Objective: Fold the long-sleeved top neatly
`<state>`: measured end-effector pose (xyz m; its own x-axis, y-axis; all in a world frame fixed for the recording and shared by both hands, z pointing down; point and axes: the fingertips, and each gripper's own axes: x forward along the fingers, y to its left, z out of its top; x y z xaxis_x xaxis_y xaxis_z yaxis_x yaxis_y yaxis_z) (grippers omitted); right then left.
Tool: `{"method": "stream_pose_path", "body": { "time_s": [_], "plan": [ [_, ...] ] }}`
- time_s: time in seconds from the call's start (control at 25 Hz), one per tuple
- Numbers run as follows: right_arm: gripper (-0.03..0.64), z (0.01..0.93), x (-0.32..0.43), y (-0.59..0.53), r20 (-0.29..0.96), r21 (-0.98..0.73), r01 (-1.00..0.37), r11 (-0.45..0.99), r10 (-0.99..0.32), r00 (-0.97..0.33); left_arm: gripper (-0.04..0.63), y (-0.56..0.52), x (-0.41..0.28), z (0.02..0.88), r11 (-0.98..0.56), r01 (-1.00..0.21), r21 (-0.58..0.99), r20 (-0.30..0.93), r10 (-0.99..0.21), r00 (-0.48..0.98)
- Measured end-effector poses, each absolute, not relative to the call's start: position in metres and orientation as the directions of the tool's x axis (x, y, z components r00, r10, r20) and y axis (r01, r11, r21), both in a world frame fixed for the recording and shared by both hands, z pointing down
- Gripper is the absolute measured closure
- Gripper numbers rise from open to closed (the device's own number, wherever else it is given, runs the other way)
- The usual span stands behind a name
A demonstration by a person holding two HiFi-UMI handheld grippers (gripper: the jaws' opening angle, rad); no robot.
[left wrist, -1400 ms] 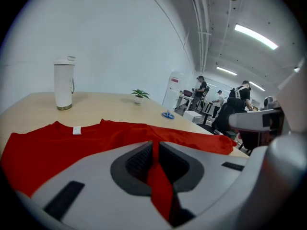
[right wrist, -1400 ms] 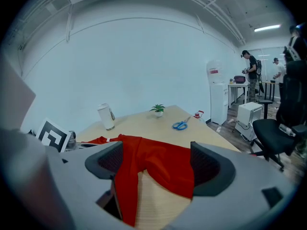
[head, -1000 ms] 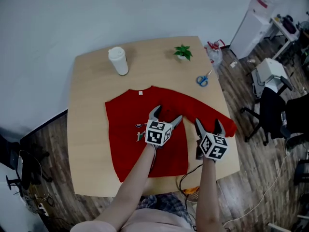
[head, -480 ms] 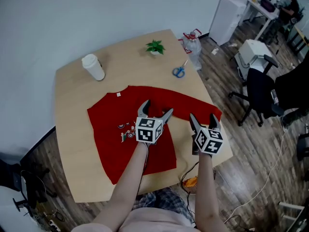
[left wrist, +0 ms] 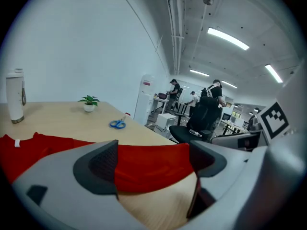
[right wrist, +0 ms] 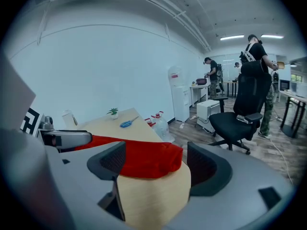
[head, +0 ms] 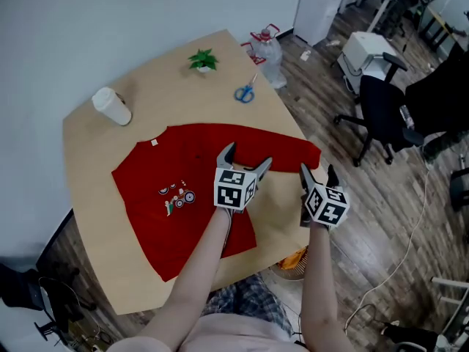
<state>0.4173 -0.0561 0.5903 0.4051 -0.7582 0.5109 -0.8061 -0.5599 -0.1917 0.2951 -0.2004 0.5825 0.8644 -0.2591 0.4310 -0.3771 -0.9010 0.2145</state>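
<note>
Two grippers, both with jaws apart and empty, hang over one soft garment. The red top (head: 183, 189) lies flat, print side up, across the middle of the table (head: 88, 196), with its body toward the lower left of the head view. I judge it light, limp and likely to drag on the wood, so any part I do not carry will sag. Hems and seams are the places to pinch, not the loose middle.

My left gripper (head: 245, 160) hovers above the cloth, near where the long sleeve (head: 289, 144) leaves the body. That sleeve runs right to the table's edge, and its cuff looks like the natural hold. My right gripper (head: 317, 171) hangs near the cuff. Its jaws have just been closing a little, with nothing between them.

For room, the cup (head: 111, 107) at upper left and the scissors (head: 244, 94) at upper middle sit well apart from the cloth. At right the table's edge is close, with an office chair (head: 381, 112) beyond, so I would fold inward.
</note>
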Motion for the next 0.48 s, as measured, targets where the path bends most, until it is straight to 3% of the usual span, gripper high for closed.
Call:
{"method": "stream_pose_path", "body": {
  "time_s": [0.48],
  "plan": [
    [0.323,0.658,0.451,-0.051,0.629,-0.144,-0.779,-0.61,-0.664,0.403,0.15,-0.173,0.337,0.618,-0.908,-0.333,0.253,0.47,-0.185,0.863]
  ]
}}
